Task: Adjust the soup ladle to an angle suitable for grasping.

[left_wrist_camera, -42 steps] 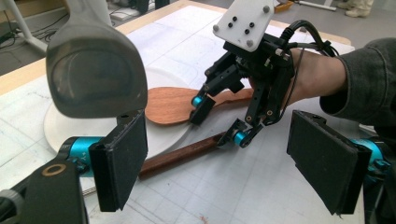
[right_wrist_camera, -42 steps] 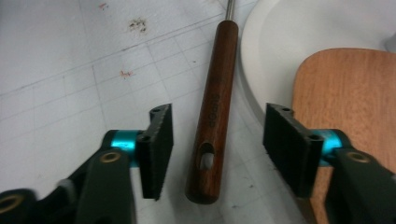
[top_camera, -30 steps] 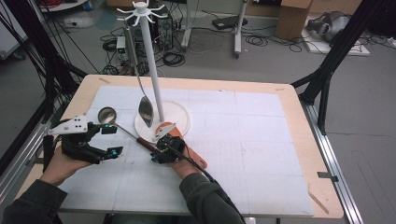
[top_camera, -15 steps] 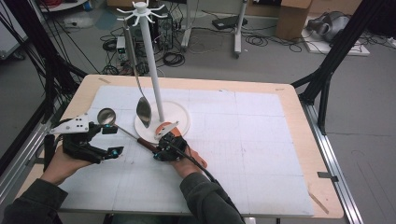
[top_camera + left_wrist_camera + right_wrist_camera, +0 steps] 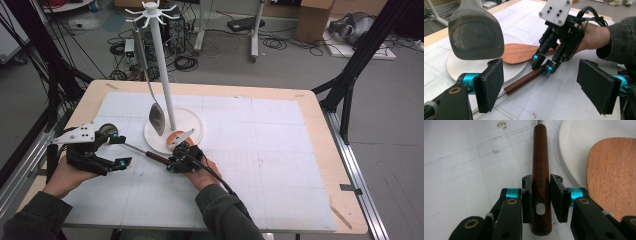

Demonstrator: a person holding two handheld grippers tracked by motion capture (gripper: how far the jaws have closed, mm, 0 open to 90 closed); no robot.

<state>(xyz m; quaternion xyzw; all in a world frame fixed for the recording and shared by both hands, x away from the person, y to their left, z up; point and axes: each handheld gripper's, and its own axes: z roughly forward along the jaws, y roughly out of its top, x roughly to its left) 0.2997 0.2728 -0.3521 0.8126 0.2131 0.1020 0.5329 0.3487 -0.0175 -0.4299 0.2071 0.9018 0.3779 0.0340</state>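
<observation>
— Since one second ago, our right gripper [image 5: 172,162] has been closing its fingers [image 5: 557,195], and now they pinch the wooden handle [image 5: 540,180] near its end with the hole. Our hand itself has hardly moved.

— And where does this utensil lie?

— On the white mat of the counter [image 5: 280,165], at about seven o'clock from the stand [image 5: 162,75]. Its handle points toward ten o'clock, and the thin metal shaft runs to a round head [image 5: 106,131] beside our left gripper [image 5: 117,150].

— What does the left one do?

— It hovers with fingers [image 5: 490,83] wide and nothing between them. We think it waits there to support the far end when we lift.

— Why do we grip so near the end?

— Probably to keep the hole free for a hook on top of the stand, where a ladle [image 5: 156,119] already hangs. A wooden spatula [image 5: 520,52] rests on the stand's base [image 5: 192,125], touching nothing we hold.
</observation>
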